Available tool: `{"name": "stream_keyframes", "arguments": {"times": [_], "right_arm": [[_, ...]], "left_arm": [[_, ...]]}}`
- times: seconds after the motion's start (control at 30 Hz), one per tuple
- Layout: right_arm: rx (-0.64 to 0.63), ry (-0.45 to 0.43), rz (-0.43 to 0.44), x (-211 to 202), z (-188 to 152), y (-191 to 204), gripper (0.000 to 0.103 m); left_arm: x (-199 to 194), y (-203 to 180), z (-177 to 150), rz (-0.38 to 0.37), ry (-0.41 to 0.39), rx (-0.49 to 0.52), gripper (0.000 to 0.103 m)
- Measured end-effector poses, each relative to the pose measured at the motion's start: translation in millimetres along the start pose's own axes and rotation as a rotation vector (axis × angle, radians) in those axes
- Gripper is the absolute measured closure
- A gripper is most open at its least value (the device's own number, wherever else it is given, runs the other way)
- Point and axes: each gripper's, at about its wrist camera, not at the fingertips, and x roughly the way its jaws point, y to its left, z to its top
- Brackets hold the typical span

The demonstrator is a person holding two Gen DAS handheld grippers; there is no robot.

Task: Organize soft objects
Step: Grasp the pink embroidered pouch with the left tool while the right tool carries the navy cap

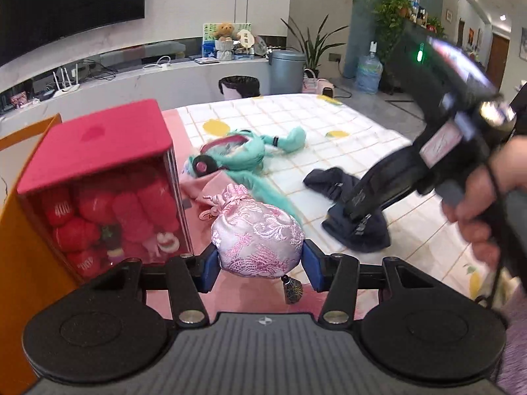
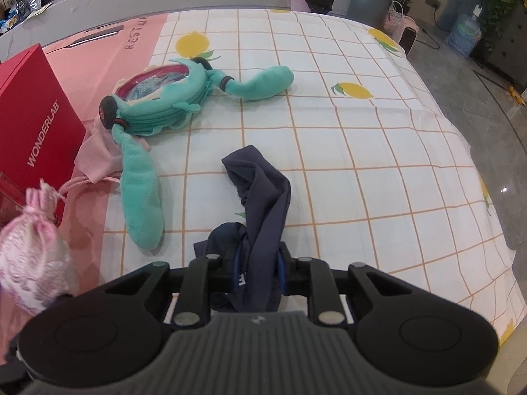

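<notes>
Pink brocade pouch (image 1: pixel 258 235) sits pinched in my left tongs (image 1: pixel 260 265) beside the red box (image 1: pixel 98 177) at the worktop's (image 2: pixel 362 164) left edge, while my right tongs (image 2: pixel 257 275) pinch the navy cloth (image 2: pixel 260 204), its long axis running away from me.

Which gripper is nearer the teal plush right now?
Left, I'd judge. The left gripper holds the pink pouch just short of the teal plush; the right gripper grips the navy cloth farther off.

2 wrist cams, close, downward, shared bedspread (image 1: pixel 329 131)
</notes>
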Motion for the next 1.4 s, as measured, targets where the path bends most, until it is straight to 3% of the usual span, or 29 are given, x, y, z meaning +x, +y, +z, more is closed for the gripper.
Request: {"name": "stream_keyframes", "arguments": {"times": [0.6,0.97,1.3,1.4], "right_arm": [[-0.014,-0.071,-0.070,-15.0,0.6,4.8,0.084],[0.050,-0.247,-0.129,-67.8,8.7,7.1,0.084],[0.060,-0.435,-0.040,-132.0,16.6,43.2,0.084],[0.040,-0.499,0.026,-156.9,18.1,62.5,0.084]], "left_arm": [[-42.0,21.6,33.5,-0.084,-0.043,-0.115,0.044],[-83.8,43.9,51.6,-0.145,-0.143,-0.179,0.044],[-115.9,77.4,63.5,-0.167,-0.227,-0.246,0.044],[-129.3,89.5,64.8,-0.126,-0.266,-0.284,0.044]]}}
